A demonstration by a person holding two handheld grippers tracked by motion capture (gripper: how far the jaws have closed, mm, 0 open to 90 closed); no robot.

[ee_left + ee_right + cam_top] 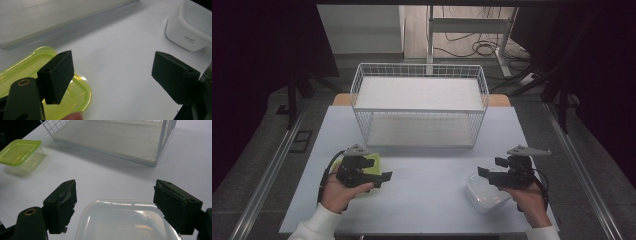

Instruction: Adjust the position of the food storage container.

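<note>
Green-lidded container on the desk at front left, under the wide-open left gripper; clear container at front right, just below the right gripper, likewise released with jaws spread. White wire rack behind both, well apart.

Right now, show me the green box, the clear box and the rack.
green box (20,149), right gripper view, middle of its lid
clear box (192,23), left gripper view, its lid
rack (419,111), high view, front rail of its upper shelf
</note>
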